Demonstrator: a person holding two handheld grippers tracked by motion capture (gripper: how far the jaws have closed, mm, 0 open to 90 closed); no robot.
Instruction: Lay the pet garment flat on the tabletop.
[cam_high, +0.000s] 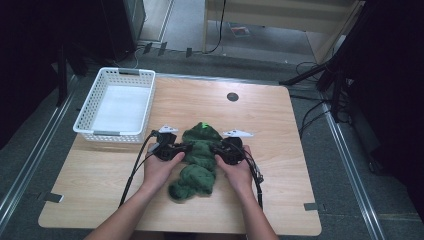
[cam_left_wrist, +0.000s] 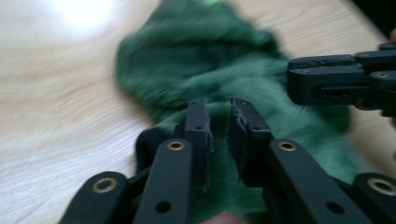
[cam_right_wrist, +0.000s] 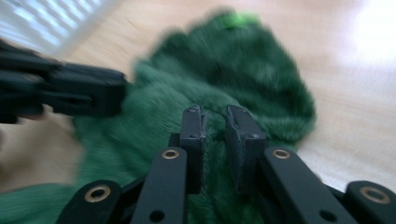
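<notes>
A rumpled dark green fleecy cloth (cam_high: 199, 155) lies in a heap on the middle of the wooden table (cam_high: 285, 195), with a bright green tag (cam_high: 204, 125) at its far end. My left gripper (cam_high: 184, 146) presses in from the cloth's left side and my right gripper (cam_high: 216, 149) from its right, the two pointing at each other. In the left gripper view the jaws (cam_left_wrist: 219, 106) stand a narrow gap apart over the cloth (cam_left_wrist: 196, 60), with the right gripper (cam_left_wrist: 293, 80) opposite. In the right gripper view, the jaws (cam_right_wrist: 215, 113) also show a narrow gap above the cloth (cam_right_wrist: 238, 70). Both views are blurred.
A white slatted basket (cam_high: 89, 114) stands at the table's far left, a short way behind my left gripper. A small black round hole (cam_high: 232, 97) sits near the far edge. Bare wood surrounds the cloth. Dark stands and cables flank the table.
</notes>
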